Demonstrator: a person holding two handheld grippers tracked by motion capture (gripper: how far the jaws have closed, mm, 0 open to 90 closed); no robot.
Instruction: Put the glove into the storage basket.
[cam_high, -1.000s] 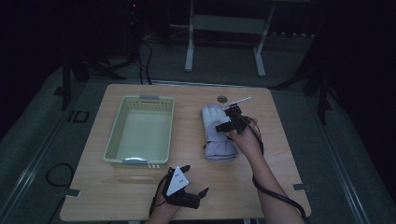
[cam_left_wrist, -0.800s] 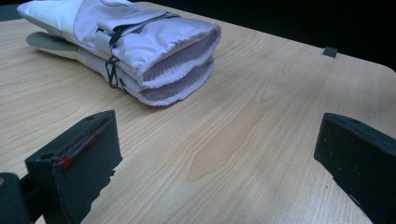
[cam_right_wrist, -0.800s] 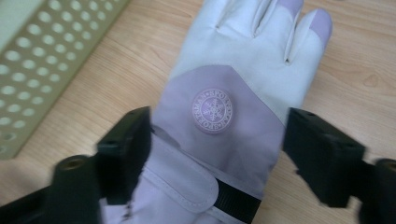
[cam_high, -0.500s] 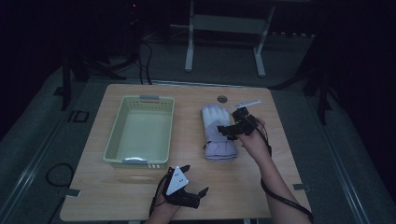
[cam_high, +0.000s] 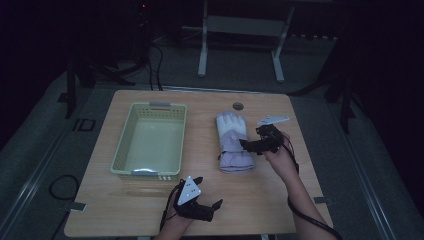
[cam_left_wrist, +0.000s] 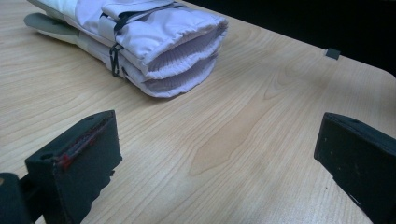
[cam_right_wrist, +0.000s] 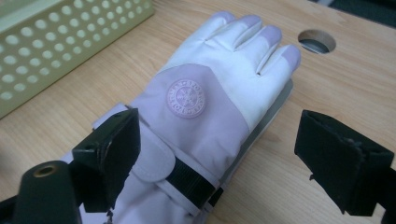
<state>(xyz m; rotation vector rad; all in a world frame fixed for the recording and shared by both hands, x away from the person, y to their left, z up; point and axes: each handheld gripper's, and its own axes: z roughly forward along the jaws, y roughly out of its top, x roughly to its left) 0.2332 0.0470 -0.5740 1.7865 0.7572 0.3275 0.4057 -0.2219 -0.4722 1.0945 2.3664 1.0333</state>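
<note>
A pair of lilac and white gloves (cam_high: 232, 142) lies stacked at the table's middle right, fingers pointing away from me. My right gripper (cam_high: 247, 146) sits at their right edge, pointing left over them. In the right gripper view its jaws (cam_right_wrist: 222, 126) stand wide apart above the top glove (cam_right_wrist: 201, 93) and its strap. They have just been opening, and the pads do not press on anything. My left gripper (cam_high: 209, 191) rests open near the front edge. In the left gripper view it (cam_left_wrist: 217, 135) faces the gloves' cuffs (cam_left_wrist: 154, 37) with bare wood between its jaws.
A pale green perforated basket (cam_high: 150, 106) stands at the table's left half, seen also in the right gripper view (cam_right_wrist: 56, 42). A round cable hole (cam_high: 238, 106) lies just beyond the gloves' fingertips. A metal stand and cables sit on the dark floor behind the table.
My right gripper has drawn back to the right and slightly nearer, off the gloves' middle to their right edge. The left gripper and the gloves have stayed in place.
</note>
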